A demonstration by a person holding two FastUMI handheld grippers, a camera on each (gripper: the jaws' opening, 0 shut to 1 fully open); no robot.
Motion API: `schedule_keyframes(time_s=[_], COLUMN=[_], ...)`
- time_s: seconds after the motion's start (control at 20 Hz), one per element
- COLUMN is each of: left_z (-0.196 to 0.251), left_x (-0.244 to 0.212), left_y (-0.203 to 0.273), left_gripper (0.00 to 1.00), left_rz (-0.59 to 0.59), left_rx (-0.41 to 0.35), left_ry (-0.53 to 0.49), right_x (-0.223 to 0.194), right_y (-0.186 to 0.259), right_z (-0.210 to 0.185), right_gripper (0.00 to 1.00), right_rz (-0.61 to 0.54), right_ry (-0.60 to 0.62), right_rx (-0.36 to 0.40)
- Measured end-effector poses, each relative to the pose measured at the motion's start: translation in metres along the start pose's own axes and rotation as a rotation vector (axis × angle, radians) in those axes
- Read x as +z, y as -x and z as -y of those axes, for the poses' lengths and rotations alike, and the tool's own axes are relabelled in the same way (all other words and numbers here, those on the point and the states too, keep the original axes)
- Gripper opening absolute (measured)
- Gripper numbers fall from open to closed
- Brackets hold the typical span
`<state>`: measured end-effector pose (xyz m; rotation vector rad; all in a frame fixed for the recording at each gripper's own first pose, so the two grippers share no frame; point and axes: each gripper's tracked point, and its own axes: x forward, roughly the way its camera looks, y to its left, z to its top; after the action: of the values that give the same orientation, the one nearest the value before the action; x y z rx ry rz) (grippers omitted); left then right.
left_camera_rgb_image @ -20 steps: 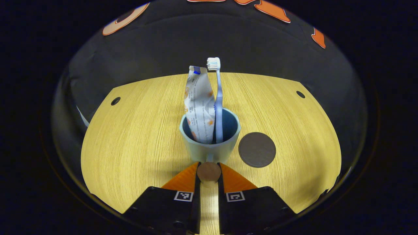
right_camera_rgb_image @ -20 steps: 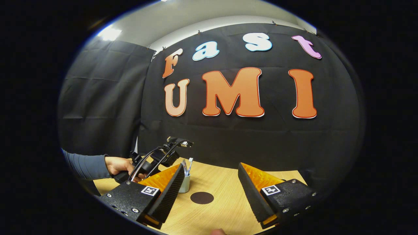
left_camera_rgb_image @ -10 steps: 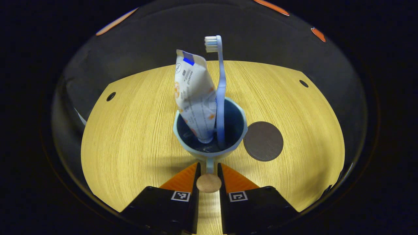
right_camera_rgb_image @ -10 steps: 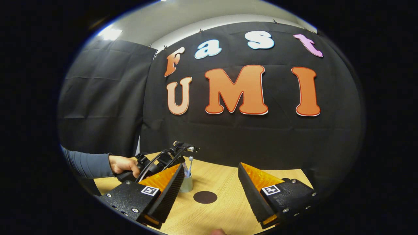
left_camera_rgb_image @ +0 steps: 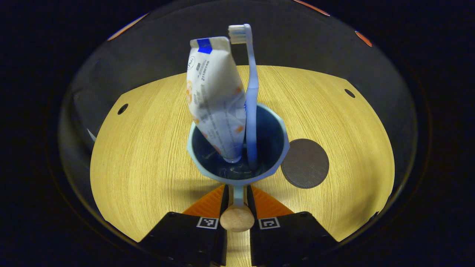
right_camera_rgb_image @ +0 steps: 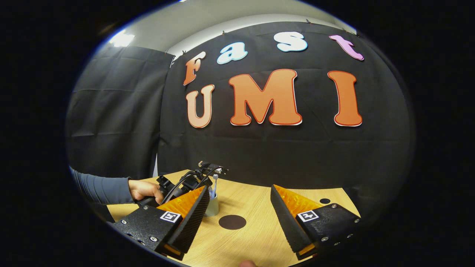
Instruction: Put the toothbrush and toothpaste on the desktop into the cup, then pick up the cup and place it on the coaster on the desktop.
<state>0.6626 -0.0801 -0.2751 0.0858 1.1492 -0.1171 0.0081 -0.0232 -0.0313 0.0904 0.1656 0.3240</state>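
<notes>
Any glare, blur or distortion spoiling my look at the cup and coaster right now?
Left gripper view: sharp, fisheye bends the table edge, cup casts a soft shadow leftward, coaster clear. Right gripper view: a ceiling light glares upper left; cup small, partly behind a finger.

The cup [left_camera_rgb_image: 237, 163] is pale blue outside and dark blue within. The toothbrush [left_camera_rgb_image: 251, 96] is light blue with white bristles. The toothpaste [left_camera_rgb_image: 215, 100] is white with a blue patch at its crimped top and small orange marks. The coaster [left_camera_rgb_image: 305, 163] is plain dark brown. The surface [left_camera_rgb_image: 141, 155] is yellowish wood with fine grain. A sleeve [right_camera_rgb_image: 100, 187] is grey-blue.
</notes>
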Motion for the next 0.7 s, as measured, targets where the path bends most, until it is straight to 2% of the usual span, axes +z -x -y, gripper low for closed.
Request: schedule_keyframes(time_s=[0.3,0.7], left_z=[0.003,0.008], left_x=[0.007,0.011], left_y=[0.016,0.018], left_gripper=[0.24,0.25], left_rz=[0.023,0.100], left_rx=[-0.013,-0.055], left_ry=[0.026,-0.041], right_x=[0.001,0.004], right_y=[0.001,0.012], right_z=[0.000,0.006], right_gripper=[0.98,0.98], right_rz=[0.004,0.011], right_ry=[0.007,0.014], right_rx=[-0.002,-0.024])
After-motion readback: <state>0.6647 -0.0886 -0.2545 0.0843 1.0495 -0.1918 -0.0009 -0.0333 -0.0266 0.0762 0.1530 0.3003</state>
